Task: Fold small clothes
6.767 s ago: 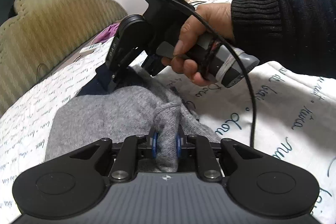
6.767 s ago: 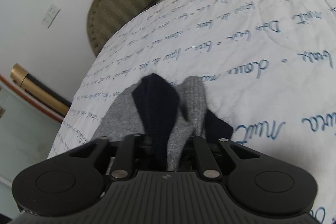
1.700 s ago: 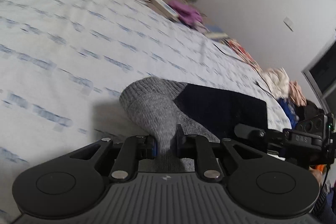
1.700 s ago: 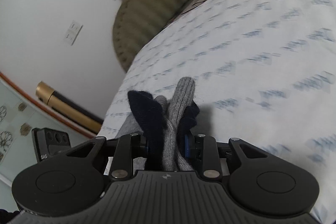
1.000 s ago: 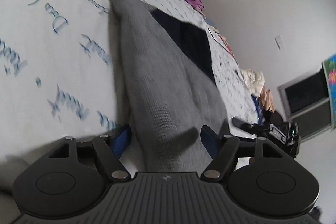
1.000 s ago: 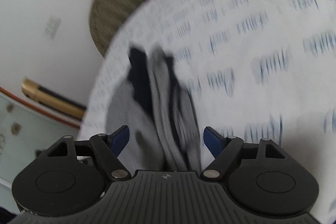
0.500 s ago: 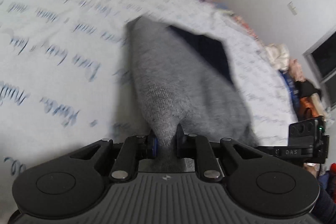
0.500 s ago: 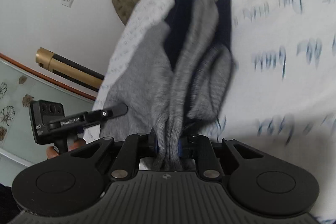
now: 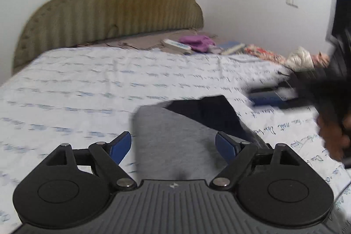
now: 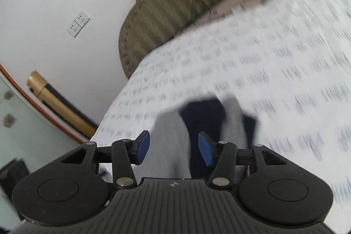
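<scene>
— Both let go? The left tool (image 9: 173,144) stands wide apart, the right tool (image 10: 173,149) half apart; their jaws have just been opening, nothing pinched.

— Yes. The grey-and-navy garment (image 9: 175,135) lies folded flat on the bed (image 9: 87,80) just ahead of them.

— Finished?

— This piece looks done. A heap of clothes (image 9: 302,58) waits by the far wall.

A grey and navy garment (image 9: 175,142) lies folded flat on the white script-printed bedspread (image 9: 87,84).
</scene>
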### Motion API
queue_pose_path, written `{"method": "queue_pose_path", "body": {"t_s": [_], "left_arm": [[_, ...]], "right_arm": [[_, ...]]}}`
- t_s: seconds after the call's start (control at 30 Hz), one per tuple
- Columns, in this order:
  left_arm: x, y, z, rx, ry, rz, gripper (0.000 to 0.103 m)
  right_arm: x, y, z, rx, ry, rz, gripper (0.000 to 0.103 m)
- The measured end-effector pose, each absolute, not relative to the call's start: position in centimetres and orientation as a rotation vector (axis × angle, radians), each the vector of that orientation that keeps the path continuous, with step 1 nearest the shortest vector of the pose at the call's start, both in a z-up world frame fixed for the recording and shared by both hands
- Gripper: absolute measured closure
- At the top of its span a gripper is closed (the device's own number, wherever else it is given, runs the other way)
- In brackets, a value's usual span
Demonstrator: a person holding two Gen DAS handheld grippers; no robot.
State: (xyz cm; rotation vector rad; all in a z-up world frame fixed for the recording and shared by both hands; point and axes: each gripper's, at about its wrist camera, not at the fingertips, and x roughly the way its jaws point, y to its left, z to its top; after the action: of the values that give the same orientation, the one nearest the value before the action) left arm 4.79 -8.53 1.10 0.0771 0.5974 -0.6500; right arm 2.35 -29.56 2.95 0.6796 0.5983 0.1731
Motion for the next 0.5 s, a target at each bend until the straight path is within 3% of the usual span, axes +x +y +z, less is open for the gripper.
{"method": "queue_pose_path", "body": {"t_s": [0.1,0.2,0.23,0.27,0.3,0.4,0.5], "left_arm": [[5.3,-11.9,-1.3,0.152,0.624,-0.686,0.019],[4.5,-13.6,-4.3,0.293,0.645,-0.689,0.019],[3.8,-13.5,-5.2,0.322,0.611,-0.69,0.019],[3.2,-13.1,-5.9,0.336,0.577,-0.691,0.019],[3.0,-12.5,-6.2,0.322,0.572,-0.699,0.019],[3.7,-11.7,-6.8,0.26,0.582,-0.725,0.019],[3.3,-12.2,-6.4,0.294,0.561,-0.715,0.018]], "right_arm": [[8.1,-28.3,2.0,0.732,0.624,0.22,0.044],[12.0,-27.8,-1.4,0.706,0.757,0.134,0.046],[12.6,-27.8,-2.8,0.665,0.8,0.081,0.059],[12.5,-28.4,-4.1,0.651,0.804,0.071,0.089],[12.0,-28.9,-5.1,0.677,0.785,0.046,0.103],[10.5,-30.7,-6.6,0.8,0.753,0.077,0.102],[10.2,-29.2,-5.1,0.68,0.761,0.051,0.101]]}}
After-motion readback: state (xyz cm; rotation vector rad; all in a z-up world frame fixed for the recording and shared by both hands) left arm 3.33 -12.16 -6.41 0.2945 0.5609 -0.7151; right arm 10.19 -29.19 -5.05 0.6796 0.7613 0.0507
